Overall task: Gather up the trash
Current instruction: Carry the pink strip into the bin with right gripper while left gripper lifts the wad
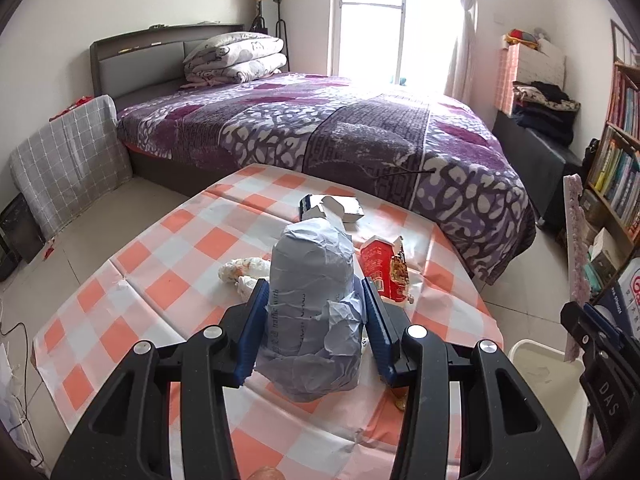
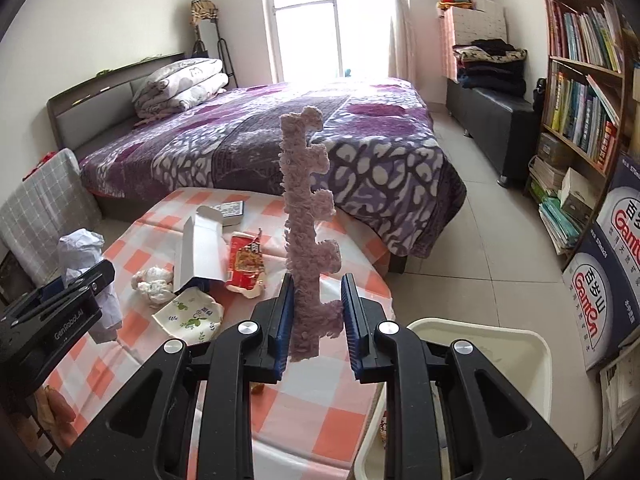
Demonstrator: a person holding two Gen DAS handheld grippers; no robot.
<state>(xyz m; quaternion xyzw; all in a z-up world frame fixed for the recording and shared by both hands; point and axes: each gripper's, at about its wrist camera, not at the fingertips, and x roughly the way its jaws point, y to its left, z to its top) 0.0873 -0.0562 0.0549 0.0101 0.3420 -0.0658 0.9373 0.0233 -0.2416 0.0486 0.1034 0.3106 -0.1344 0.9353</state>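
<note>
The left gripper (image 1: pixel 316 320) clamps a crumpled pale-blue paper wad (image 1: pixel 312 304) above the orange-checked tablecloth (image 1: pixel 120 280), while the right gripper (image 2: pixel 318 316) grips a fuzzy, notched pink foam strip (image 2: pixel 308 216) upright beside the white plastic bin (image 2: pixel 532 344).

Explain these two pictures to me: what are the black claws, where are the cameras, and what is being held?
No robot: a person holds a two-finger gripper in each hand, each carrying its own forward-looking camera. The left gripper clamps a crumpled pale paper wad. The right gripper holds a pink foam strip upright, its left pad against it. On the checked tablecloth lie a red snack packet, an open white carton, crumpled tissue and a floral wrapper. A white bin stands beside the table.
</note>
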